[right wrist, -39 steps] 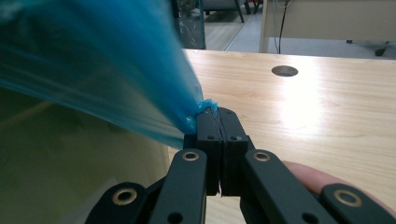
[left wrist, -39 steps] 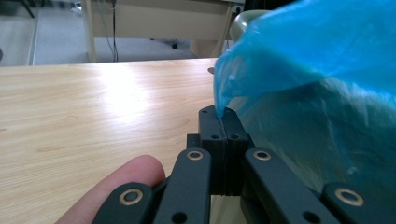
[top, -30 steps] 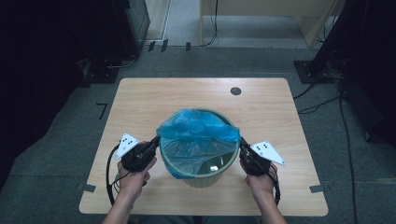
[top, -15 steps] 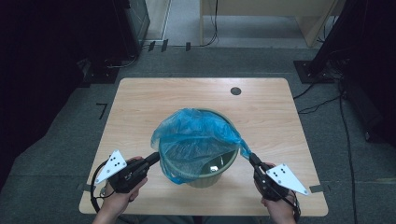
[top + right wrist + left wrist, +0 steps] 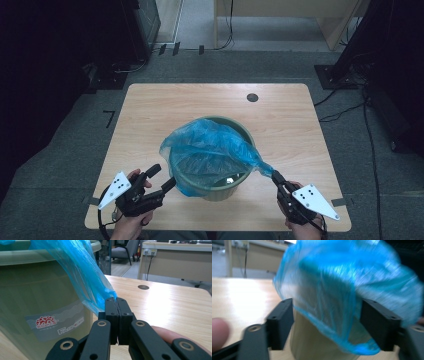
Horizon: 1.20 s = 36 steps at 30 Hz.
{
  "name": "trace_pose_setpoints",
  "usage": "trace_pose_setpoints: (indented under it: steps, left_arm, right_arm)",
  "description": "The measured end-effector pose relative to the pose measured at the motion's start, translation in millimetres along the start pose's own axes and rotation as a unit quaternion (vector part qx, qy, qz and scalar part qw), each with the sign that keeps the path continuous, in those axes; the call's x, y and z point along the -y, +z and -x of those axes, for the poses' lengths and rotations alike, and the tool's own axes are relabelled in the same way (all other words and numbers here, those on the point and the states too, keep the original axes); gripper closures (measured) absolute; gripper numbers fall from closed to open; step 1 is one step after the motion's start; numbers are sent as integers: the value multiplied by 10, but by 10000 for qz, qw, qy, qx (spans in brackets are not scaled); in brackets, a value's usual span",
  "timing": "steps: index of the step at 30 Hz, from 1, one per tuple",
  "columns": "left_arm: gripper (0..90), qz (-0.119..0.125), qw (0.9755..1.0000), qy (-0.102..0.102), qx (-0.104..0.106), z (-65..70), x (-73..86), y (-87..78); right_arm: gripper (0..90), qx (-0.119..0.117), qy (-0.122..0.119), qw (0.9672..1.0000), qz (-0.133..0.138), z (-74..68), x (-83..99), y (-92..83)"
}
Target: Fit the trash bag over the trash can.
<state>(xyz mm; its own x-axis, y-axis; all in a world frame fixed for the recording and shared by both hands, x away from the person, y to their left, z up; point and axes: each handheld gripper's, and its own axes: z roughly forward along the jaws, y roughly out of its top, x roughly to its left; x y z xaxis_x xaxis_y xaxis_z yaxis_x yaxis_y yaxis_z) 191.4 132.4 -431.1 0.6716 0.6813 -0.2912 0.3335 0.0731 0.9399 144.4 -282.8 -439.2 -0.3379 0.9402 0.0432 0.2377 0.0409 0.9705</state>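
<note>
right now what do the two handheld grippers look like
Both are black, each with two blocky fingers on linked bars with round pivot holes. The left gripper and right gripper each carry a pale grey three-cornered plate with dark dots. A black cable loops from the left one.

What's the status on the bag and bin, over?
Left gripper jaws just opened, off the blue bag. Right gripper shut on the bag's stretched corner. Bag half draped over green bin. Nothing in the way.

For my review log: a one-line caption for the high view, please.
Right gripper pinches the blue bag stretched off the green bin; left gripper open beside it.
</note>
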Motion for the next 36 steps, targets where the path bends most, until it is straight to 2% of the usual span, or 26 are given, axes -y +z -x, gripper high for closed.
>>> trace_pose_setpoints:
  steps: [2, 4, 5, 7, 9, 13, 15, 16, 18, 23, 25, 27, 28, 34, 36]
  left_arm:
    - [312, -162, 9998, 127, 65, 20, 40, 50]
    - [519, -269, 9992, 275, 76, 58, 65, 87]
    - [665, -326, 9989, 325, 47, 65, 69, 94]
    - [813, -410, 9983, 416, 23, 65, 75, 91]
    - [892, -459, 9977, 506, 29, 40, 77, 61]
    - [900, -634, 9954, 717, -78, -37, 87, -3]
    - [900, -768, 9925, 928, -192, -70, 105, -25]
    - [900, -791, 9922, 949, -174, -78, 108, -33]
    - [900, -867, 9896, 1131, -200, -83, 111, -46]
    - [900, -1073, 9811, 1607, 126, -87, 108, -128]
    - [900, -1175, 9800, 1608, 49, -122, 114, -143]
    - [900, -1139, 9824, 1479, 67, -165, 124, -146]
    - [900, -1135, 9825, 1476, 40, -168, 124, -144]
    - [900, -1305, 9766, 1712, 0, -163, 137, -146]
    - [900, -1307, 9779, 1632, 16, -191, 144, -145]
  right_arm:
    - [900, -18, -3, 10000, -16, -14, 7, 8]
    - [900, -47, -13, 10000, -18, -22, 13, 12]
    - [900, -51, -29, 10000, -34, -25, 17, 12]
    - [900, -59, -31, 10000, -40, -19, 23, 6]
    - [900, -34, -26, 10000, -33, 3, 26, -11]
    - [900, 57, 20, 10000, -29, 69, 39, -53]
    - [900, 149, -10, 9999, -23, 98, 65, -68]
    - [900, 157, -72, 9998, -30, 104, 86, -72]
    - [900, 100, -120, 9999, -70, 84, 110, -70]
    - [900, 47, -332, 9994, -51, -3, 122, -102]
    - [900, 116, -319, 9994, 18, 3, 115, -139]
    - [900, 83, -256, 9996, 53, 38, 115, -151]
    - [900, 73, -233, 9997, 50, 41, 121, -145]
    - [900, -3, -386, 9992, 54, -25, 140, -143]
    - [900, -17, -362, 9993, 96, -17, 127, -161]
